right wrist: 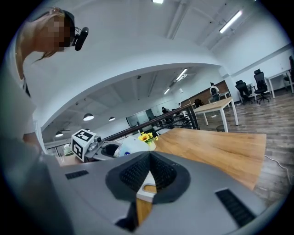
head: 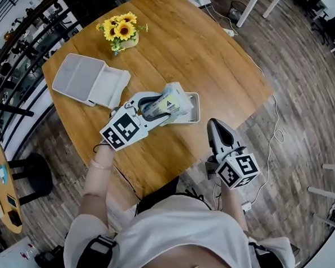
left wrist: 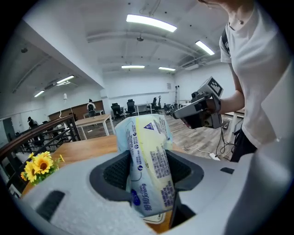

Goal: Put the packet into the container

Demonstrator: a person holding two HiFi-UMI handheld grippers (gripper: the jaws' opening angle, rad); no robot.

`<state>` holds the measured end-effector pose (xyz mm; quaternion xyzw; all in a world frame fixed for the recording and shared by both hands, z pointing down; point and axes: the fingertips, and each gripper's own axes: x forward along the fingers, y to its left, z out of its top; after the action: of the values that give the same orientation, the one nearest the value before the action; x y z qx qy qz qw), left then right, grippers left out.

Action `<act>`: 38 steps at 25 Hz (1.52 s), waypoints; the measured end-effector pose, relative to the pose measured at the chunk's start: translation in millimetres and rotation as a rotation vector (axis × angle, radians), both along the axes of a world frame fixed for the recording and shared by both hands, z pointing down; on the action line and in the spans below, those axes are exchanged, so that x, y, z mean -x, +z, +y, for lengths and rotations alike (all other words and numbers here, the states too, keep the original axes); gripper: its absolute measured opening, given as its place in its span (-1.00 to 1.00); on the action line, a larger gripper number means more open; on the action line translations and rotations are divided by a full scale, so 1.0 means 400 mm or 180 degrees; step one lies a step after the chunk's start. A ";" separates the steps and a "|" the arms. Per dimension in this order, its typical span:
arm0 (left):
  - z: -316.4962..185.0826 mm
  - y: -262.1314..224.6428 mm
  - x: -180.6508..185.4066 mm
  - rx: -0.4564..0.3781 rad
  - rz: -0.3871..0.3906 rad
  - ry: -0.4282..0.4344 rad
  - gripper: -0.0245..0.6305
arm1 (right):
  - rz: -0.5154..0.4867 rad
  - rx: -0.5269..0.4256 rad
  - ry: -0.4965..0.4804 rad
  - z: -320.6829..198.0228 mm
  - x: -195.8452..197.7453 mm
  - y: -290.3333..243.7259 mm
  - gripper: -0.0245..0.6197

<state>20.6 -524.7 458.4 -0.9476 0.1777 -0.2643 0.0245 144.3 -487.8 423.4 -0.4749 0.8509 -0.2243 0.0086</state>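
Nearest the person, the right gripper (head: 214, 125) hangs beside the table (head: 217, 60), jaws pressed together and empty, while farther out the left gripper (head: 176, 110) pinches the packet (head: 165, 104) over the white container (head: 195, 102), sunflowers (head: 122, 28) beyond.

Packet (left wrist: 149, 170): the word "Strong" is printed in blue; the remaining small print cannot be read. Square black-and-white markers are carried on the left cube (head: 124, 129) and right cube (head: 239, 170).
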 end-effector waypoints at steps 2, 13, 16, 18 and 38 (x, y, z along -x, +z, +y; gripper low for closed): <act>-0.009 0.017 -0.008 0.0055 0.0021 0.0032 -0.24 | 0.0027 0.0040 0.0011 -0.005 -0.003 0.007 -0.89; -0.020 0.150 -0.014 0.0330 -0.0306 0.0287 -0.24 | 0.0125 0.0228 0.0090 -0.035 -0.020 0.053 -0.89; -0.022 0.167 -0.014 0.0377 -0.0387 0.0387 -0.24 | 0.0130 0.0254 0.0101 -0.035 -0.018 0.060 -0.89; -0.024 0.180 -0.014 0.0384 -0.0472 0.0455 -0.24 | 0.0128 0.0283 0.0107 -0.035 -0.018 0.070 -0.89; -0.004 0.249 -0.046 0.0412 -0.1226 0.1102 -0.24 | 0.0072 0.0342 0.0128 -0.059 -0.007 0.108 -0.89</act>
<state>38.9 -526.3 557.8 -0.8957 -0.0123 -0.4425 0.0420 147.3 -511.5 466.4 -0.4942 0.8280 -0.2640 -0.0221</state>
